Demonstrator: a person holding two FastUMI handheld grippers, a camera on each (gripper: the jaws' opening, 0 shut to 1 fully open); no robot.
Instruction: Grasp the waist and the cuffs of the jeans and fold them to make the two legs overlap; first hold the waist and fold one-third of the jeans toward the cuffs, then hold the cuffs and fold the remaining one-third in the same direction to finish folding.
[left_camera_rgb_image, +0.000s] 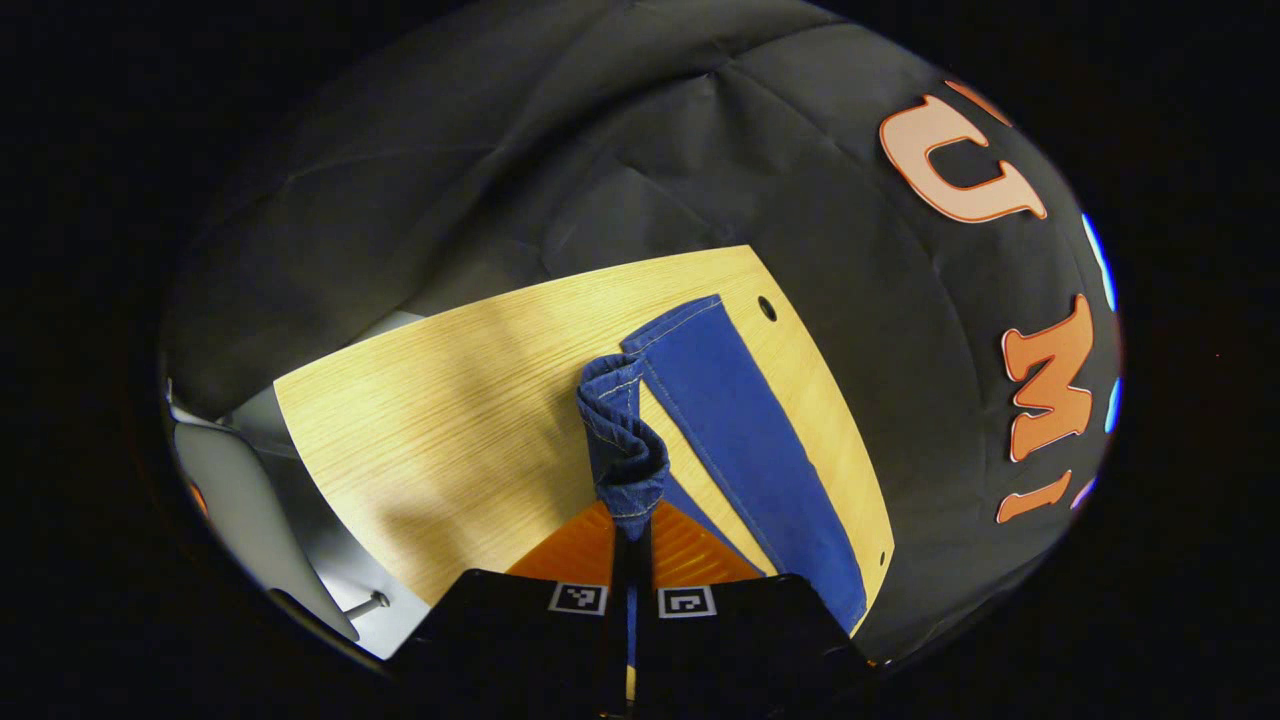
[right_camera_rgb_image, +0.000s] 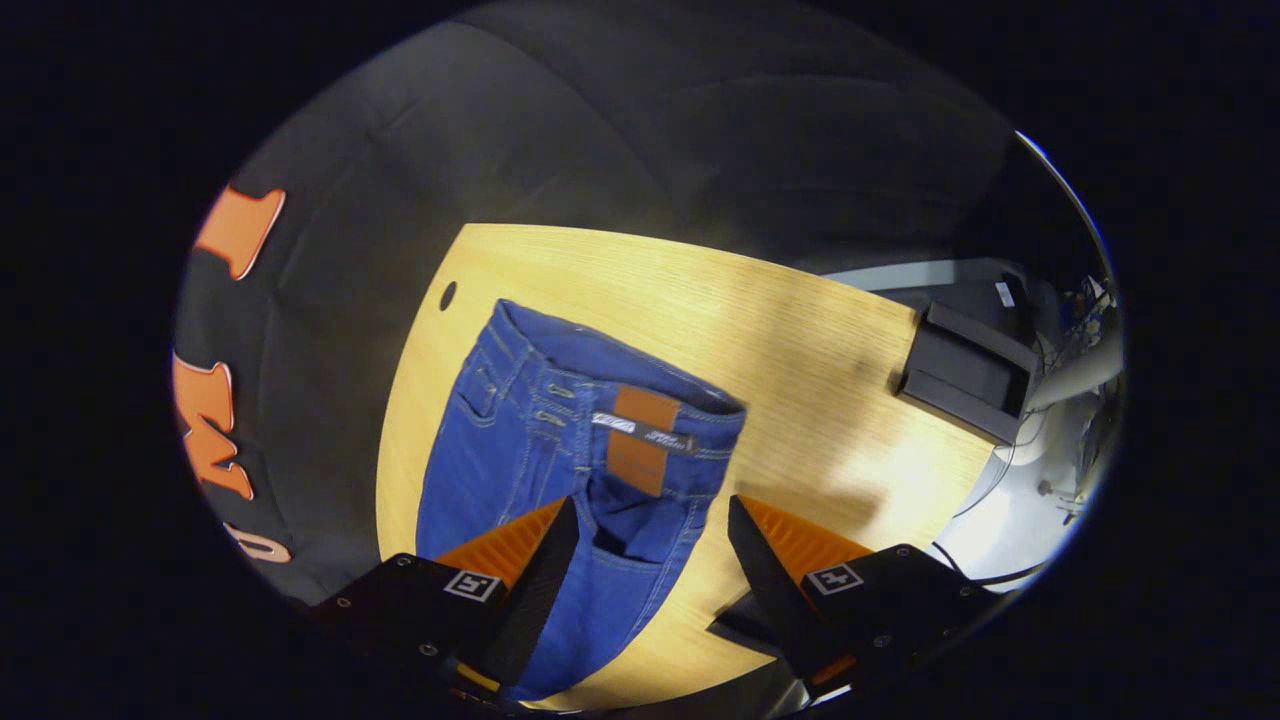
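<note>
With the jeans (right_camera_rgb_image: 560, 450) lying on the worktop (right_camera_rgb_image: 800, 340), the left gripper (left_camera_rgb_image: 630, 540) has its jaws clenched on one bunched cuff (left_camera_rgb_image: 625, 450), lifting it to carry across the other leg, while the right gripper (right_camera_rgb_image: 650, 540) hovers released over the waist (right_camera_rgb_image: 640, 400), apparently ready to grasp.

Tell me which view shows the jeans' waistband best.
The right gripper view: the waistband lies spread on the table with its brown patch facing the camera, ahead of the open right gripper. The left gripper view shows the other end: a leg cuff bunched in the shut left gripper, no waistband.
</note>
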